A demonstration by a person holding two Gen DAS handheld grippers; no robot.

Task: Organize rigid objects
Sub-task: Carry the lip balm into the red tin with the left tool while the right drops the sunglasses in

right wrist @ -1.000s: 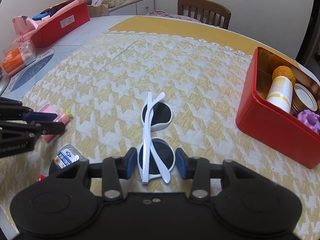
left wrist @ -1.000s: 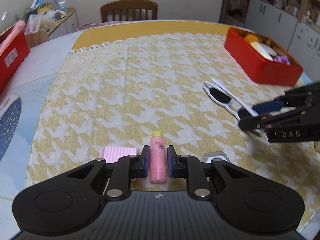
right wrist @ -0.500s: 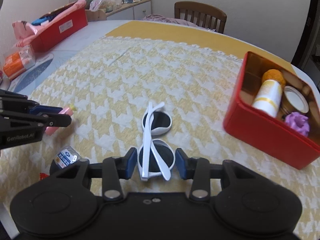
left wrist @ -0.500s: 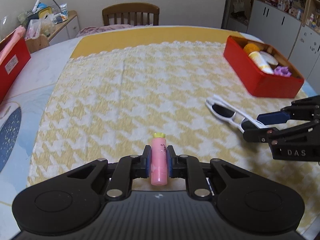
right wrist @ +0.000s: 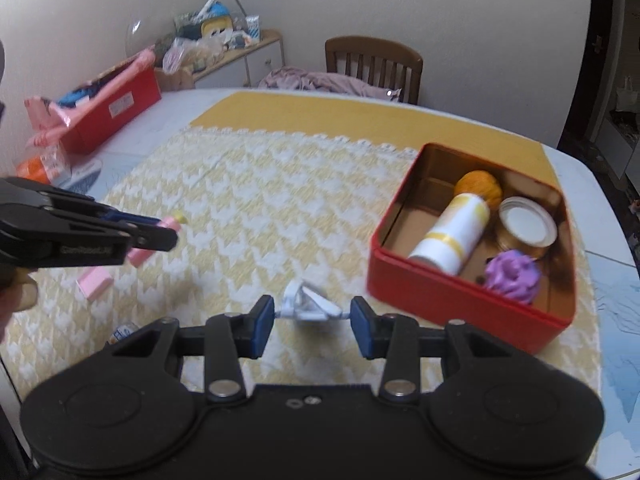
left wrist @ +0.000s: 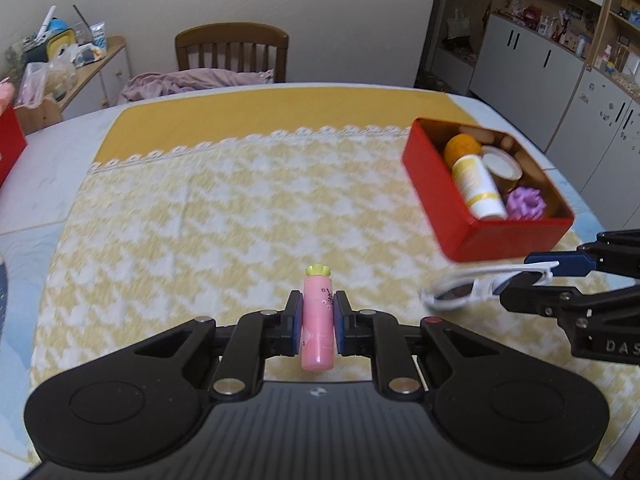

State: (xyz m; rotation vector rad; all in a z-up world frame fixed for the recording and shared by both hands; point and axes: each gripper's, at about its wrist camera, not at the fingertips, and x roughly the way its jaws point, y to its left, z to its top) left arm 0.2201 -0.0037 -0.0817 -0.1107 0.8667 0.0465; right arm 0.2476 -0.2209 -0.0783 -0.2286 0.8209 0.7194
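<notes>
Lighting: soft, even indoor; shadows faint. Quality: tablecloth (left wrist: 224, 208) motion-blurred in both views. Fisheye bending, dark corners.

Black claw (left wrist: 317, 322), blue pads (left wrist: 296, 318)

blurred white sunglasses (right wrist: 310, 307); lens details unreadable.

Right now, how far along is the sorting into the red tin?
Done: the red tin already holds a white-and-yellow bottle, an orange ball, a lid and a purple toy. In hand: the left gripper clamps a pink tube and the right gripper clamps white sunglasses, both off the cloth. Left: a pink block and a small packet lie on the cloth.
</notes>
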